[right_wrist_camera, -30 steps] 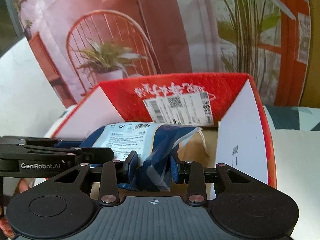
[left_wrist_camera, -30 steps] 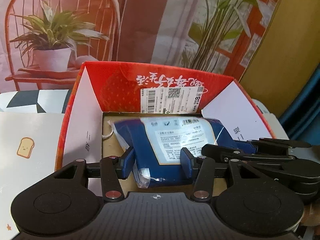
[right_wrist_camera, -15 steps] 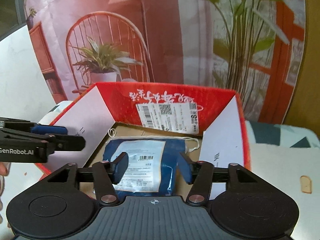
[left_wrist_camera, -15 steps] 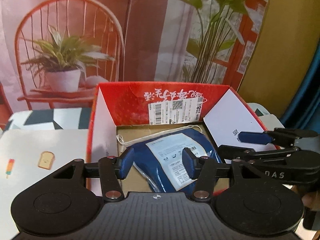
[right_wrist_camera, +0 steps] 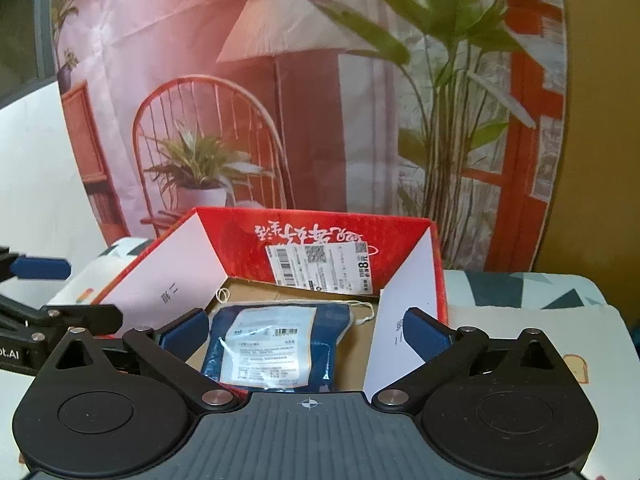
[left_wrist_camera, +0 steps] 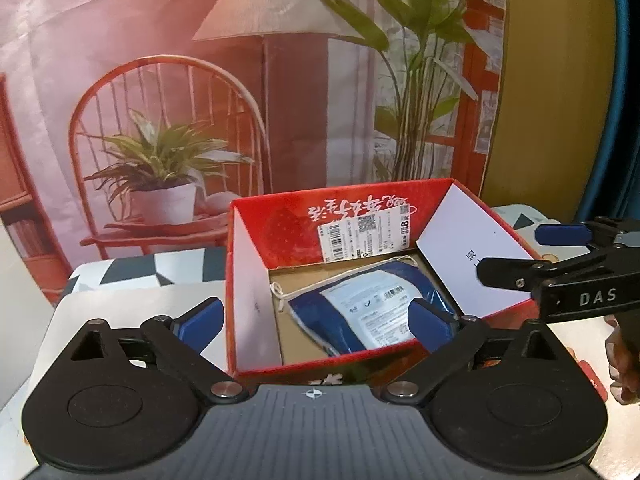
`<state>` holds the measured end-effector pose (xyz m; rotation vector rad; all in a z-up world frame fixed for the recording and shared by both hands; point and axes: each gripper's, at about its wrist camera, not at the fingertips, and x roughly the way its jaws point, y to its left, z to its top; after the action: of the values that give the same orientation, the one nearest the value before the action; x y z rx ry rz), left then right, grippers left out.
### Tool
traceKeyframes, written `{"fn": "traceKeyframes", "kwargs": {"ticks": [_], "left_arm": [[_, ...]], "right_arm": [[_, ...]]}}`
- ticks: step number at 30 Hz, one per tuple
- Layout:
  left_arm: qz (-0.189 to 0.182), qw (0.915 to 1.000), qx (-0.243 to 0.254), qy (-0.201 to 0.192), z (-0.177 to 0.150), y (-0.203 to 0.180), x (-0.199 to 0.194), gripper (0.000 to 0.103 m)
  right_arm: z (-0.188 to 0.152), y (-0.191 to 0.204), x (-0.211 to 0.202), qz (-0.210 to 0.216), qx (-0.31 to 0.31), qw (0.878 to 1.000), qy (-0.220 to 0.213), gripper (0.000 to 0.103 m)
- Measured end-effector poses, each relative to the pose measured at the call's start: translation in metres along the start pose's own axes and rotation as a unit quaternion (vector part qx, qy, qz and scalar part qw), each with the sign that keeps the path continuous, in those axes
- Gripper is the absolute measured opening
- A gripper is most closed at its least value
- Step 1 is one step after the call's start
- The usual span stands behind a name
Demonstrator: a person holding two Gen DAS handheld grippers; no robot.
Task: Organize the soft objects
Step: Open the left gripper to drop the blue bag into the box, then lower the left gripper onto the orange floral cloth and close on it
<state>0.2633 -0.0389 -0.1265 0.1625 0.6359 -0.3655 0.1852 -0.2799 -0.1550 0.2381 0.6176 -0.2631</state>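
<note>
Both grippers, left gripper (left_wrist_camera: 316, 322) and right gripper (right_wrist_camera: 306, 332), are being pulled back, jaws opening empty; blue packet (right_wrist_camera: 276, 346) is lying lower centre in red box (right_wrist_camera: 320, 236), and its cord could get snagged.

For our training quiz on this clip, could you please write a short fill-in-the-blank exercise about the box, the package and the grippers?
1. The blue package lies inside the ____ box.
2. A white string trails from the package onto the box's ____ floor.
3. Between the pads of the left gripper and of the right gripper, whose jaws are opening, nothing is ____.

Missing words: red; cardboard; gripped
</note>
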Motion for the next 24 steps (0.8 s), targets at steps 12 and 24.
{"fn": "traceKeyframes", "kwargs": {"ticks": [12, 24], "left_arm": [[0.012, 0.9996, -0.021, -0.017, -0.024, 0.002, -0.049, 0.100], [0.027, 0.9986, -0.038, -0.025, -0.068, 0.002, -0.092, 0.100]], "right_arm": [[-0.016, 0.010, -0.043, -0.004, 0.010, 0.999, -0.041, 0.103], [-0.056, 0.030, -0.084, 0.016, 0.013, 0.999, -0.047, 0.103]]}}
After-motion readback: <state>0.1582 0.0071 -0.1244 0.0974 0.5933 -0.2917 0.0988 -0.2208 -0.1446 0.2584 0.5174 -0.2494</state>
